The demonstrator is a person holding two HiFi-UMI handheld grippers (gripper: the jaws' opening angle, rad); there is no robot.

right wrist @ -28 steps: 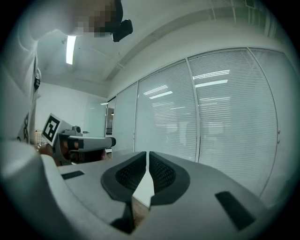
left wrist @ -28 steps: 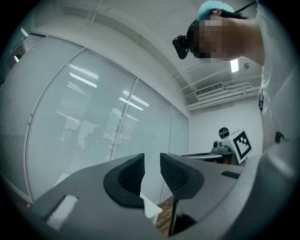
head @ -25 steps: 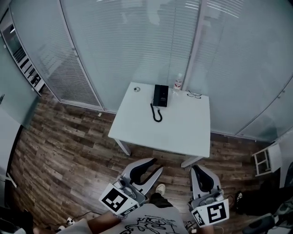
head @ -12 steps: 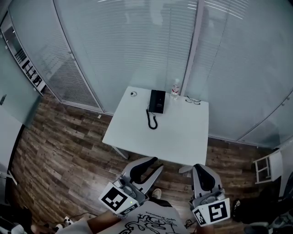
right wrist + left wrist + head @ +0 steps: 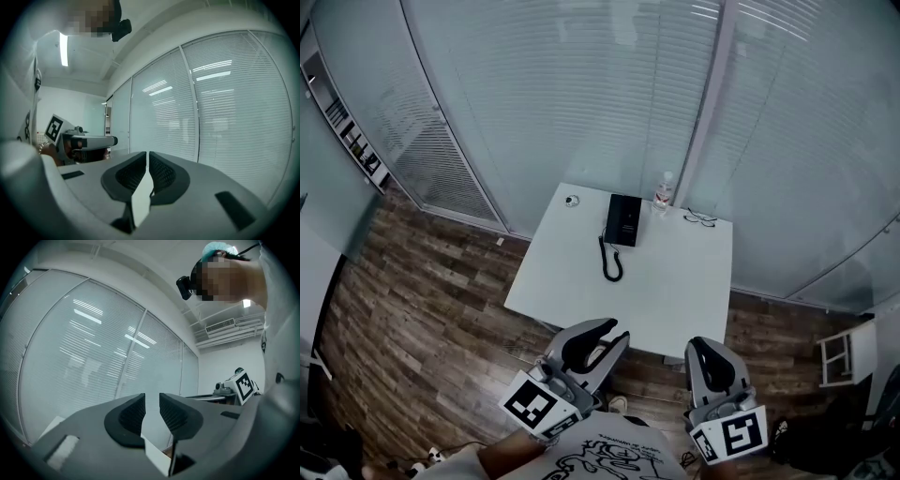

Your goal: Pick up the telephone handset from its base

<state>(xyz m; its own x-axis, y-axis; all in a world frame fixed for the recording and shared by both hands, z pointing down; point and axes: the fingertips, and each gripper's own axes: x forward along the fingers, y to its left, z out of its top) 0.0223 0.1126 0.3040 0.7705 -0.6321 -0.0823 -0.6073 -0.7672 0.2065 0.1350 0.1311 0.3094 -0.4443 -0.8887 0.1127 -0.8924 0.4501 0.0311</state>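
Handset [image 5: 614,219] untouched. My left gripper [image 5: 152,404] shows a narrow empty gap, and my right gripper [image 5: 146,159] is all but closed on nothing. Both hover short of the table [image 5: 675,281]; the handset appears cradled on its base [image 5: 629,221] at the far edge. Approach and grasp both remain.

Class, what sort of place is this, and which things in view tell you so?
Probably a small office room: glass walls with blinds, a white table bearing a desk telephone, and wood-pattern flooring.
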